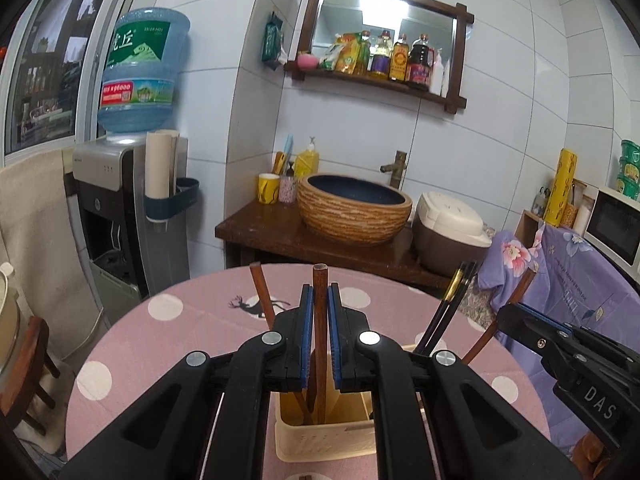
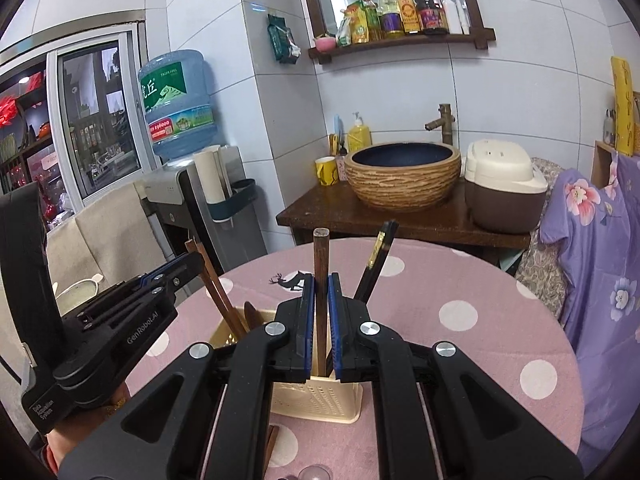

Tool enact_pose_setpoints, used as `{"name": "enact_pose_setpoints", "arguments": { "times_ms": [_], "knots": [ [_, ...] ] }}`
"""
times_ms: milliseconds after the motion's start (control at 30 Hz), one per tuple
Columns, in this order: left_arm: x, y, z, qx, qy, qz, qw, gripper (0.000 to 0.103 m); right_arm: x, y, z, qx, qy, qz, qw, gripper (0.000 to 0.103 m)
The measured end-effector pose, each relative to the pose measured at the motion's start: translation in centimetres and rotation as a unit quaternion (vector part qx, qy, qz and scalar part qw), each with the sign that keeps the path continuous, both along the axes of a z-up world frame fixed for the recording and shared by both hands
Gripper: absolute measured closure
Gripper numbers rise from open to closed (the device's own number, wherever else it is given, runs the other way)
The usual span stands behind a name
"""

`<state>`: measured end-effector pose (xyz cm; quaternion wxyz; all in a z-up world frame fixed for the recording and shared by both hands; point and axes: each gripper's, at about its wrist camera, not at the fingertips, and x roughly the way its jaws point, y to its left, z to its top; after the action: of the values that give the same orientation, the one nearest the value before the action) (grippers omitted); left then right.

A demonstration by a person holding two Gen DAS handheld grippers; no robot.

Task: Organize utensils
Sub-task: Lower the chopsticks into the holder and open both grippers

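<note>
A cream plastic utensil holder (image 1: 320, 438) (image 2: 320, 394) stands on the pink polka-dot table (image 1: 192, 344) (image 2: 460, 344). My left gripper (image 1: 319, 300) is shut on a brown wooden chopstick (image 1: 320, 280) whose lower end is inside the holder. My right gripper (image 2: 321, 290) is shut on another brown wooden chopstick (image 2: 321, 252), also standing in the holder. Dark chopsticks (image 1: 452, 304) (image 2: 376, 260) and a further brown chopstick (image 1: 262, 292) (image 2: 212, 276) lean in the holder. Each gripper shows in the other's view: the right one (image 1: 560, 356), the left one (image 2: 120, 312).
Behind the table stand a dark wooden counter (image 1: 272, 232) with a woven-look basin (image 1: 354, 208) and a rice cooker (image 1: 450, 228). A water dispenser (image 1: 116, 216) is at the left. Purple floral cloth (image 2: 600, 240) covers things at the right. A chair (image 1: 32, 364) is at the left edge.
</note>
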<state>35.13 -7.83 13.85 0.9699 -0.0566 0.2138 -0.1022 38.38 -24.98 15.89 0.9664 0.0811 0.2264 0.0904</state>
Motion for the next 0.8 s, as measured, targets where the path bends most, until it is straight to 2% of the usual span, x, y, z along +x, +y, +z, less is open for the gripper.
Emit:
{"name": "enact_pose_setpoints", "arguments": {
  "times_ms": [267,333,367,400,467,533,600,800],
  "knots": [
    [0.0,0.5,-0.5,0.000,0.001,0.005,1.0000,0.095,-0.4,-0.1,-0.5,-0.004,-0.010,-0.009,1.000,0.095],
    [-0.2,0.7,-0.4,-0.002,0.002,0.001,1.0000,0.094,-0.6,0.0,-0.7,-0.011,-0.015,-0.012,1.000,0.085],
    [-0.4,0.7,-0.5,-0.002,0.001,0.000,1.0000,0.091,-0.8,0.1,-0.8,-0.013,-0.020,-0.013,1.000,0.072],
    [-0.6,0.8,-0.5,-0.001,0.000,-0.003,1.0000,0.087,-1.1,0.1,-0.8,-0.014,-0.024,-0.014,1.000,0.060],
    [-1.3,1.1,-0.6,-0.007,0.000,-0.009,0.9999,0.064,-1.7,0.0,-1.0,-0.005,-0.029,-0.013,0.999,0.058],
    [-2.2,1.7,-0.9,-0.021,0.000,-0.013,0.9997,0.055,-2.2,-0.2,-1.1,-0.001,-0.027,-0.013,1.000,0.058],
    [-2.9,2.0,-1.3,-0.023,0.005,-0.020,0.9995,0.050,-2.9,-0.2,-1.3,-0.004,-0.027,-0.015,1.000,0.058],
    [-6.3,2.7,-2.1,0.000,0.003,-0.027,0.9996,0.027,-5.6,0.1,-2.2,-0.026,-0.032,-0.019,0.999,0.057]
  ]
}}
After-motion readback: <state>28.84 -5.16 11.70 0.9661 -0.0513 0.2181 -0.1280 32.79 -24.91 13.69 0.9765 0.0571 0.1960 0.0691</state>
